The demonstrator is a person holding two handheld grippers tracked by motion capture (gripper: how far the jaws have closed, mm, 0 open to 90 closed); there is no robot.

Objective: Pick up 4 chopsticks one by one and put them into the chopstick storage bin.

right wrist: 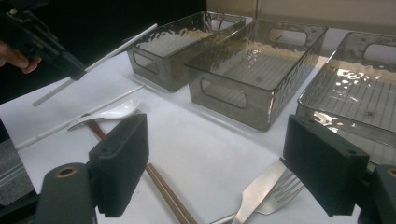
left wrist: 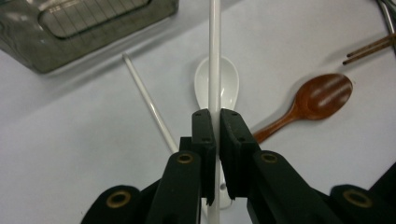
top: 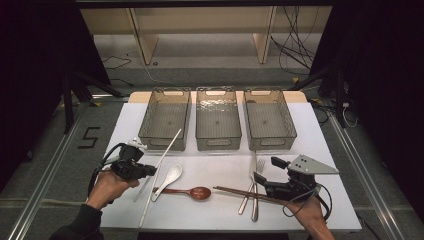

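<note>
Left tongs (left wrist: 215, 122) clamped white chopstick (left wrist: 214, 56), long axis running straight ahead toward left bin (top: 165, 118) | its mate (left wrist: 148, 101) just left on desk (top: 210, 205) | right tongs (right wrist: 219, 163) wide, idle.

White chopstick's (left wrist: 214, 56) ends cropped

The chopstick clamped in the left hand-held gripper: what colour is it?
White. The chopstick shows best in the left gripper view, between the closed jaws.
</note>
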